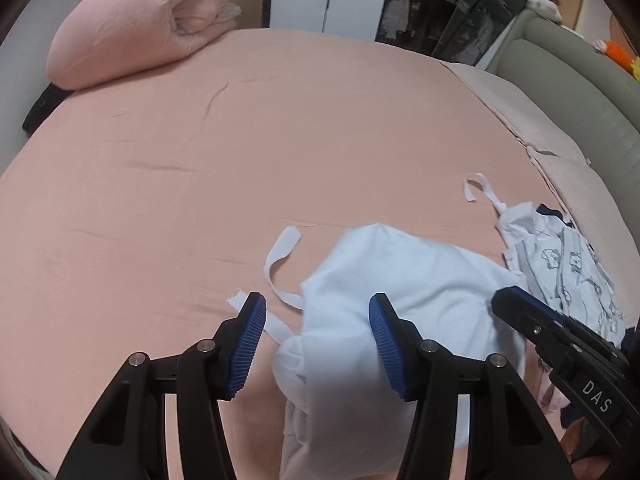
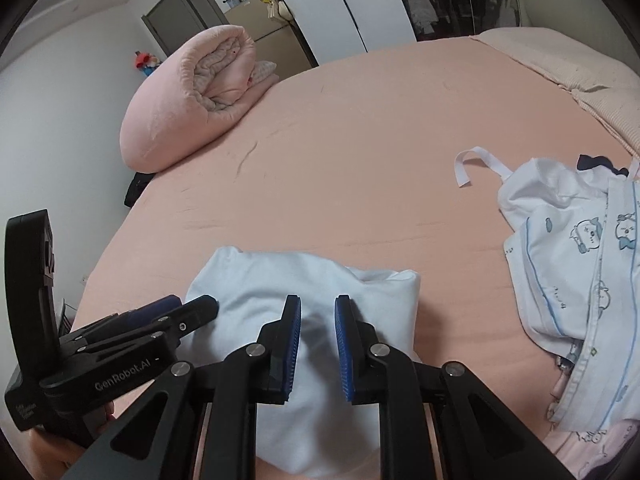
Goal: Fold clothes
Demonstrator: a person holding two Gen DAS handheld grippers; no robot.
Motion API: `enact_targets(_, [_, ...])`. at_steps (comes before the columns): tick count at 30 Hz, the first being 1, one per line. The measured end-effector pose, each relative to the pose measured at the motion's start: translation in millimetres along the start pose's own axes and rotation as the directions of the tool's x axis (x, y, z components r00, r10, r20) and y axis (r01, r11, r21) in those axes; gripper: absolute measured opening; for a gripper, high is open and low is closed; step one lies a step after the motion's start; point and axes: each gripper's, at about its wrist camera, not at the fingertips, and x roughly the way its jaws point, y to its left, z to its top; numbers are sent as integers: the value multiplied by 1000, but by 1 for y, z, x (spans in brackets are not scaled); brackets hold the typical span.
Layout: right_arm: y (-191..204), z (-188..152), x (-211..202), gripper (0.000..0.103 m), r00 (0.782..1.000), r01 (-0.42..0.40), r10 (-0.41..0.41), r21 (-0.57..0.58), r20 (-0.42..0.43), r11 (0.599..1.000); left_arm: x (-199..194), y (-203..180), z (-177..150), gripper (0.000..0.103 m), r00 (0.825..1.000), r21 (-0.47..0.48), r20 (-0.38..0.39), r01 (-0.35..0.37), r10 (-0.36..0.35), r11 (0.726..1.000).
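bed: pink sheet, lots of free room, so space isn't our worry. It's soft though, and we reckon any crease pressed into it will spring back loose.

quilt: rolled up at the far corner, well clear. No trouble from that, we'd say.

pile: printed clothes heaped at the right edge, near the piece in hand. If we swing a flap that way it could land on the heap and drag something along.

garment: pale blue, bunched in front of us on the near part of the bed and not lying flat. Folding it as it lies would probably trap the lumps inside and give us a crooked bundle.

left claw: released, jaws wide apart over the garment's left edge, one pad above the cloth, the other over the sheet and a strap. If it clenches here we think it may catch the bedsheet too, or only the strap.

right claw: jaws nearly together over the garment's middle, cloth showing in the gap. We can't tell if it's actually pinched. If it's only a thin layer, it could slip out once we lift.

strap: white tie trailing loose off the garment's left side, curling over the sheet. Likely to hang out of the fold or snag on a finger.
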Motion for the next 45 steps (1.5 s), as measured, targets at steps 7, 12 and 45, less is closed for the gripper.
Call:
enact_targets(7, [-16, -11, 27, 16, 998, 31, -31, 3, -55, 1000, 25, 5, -4, 52, 999, -23, -39, -2, 1, 1000])
enact_targets(12, [-27, -18, 40, 17, 997, -1, 3, 19, -82, 1000, 42, 14, -9, 54, 996, -82, -87, 7, -14, 997])
enact_targets(45, [-66, -71, -56, 78, 998, -12, 34, 428, -44, 904, -8, 82, -60, 103, 924, -575, -70, 271, -376, 772])
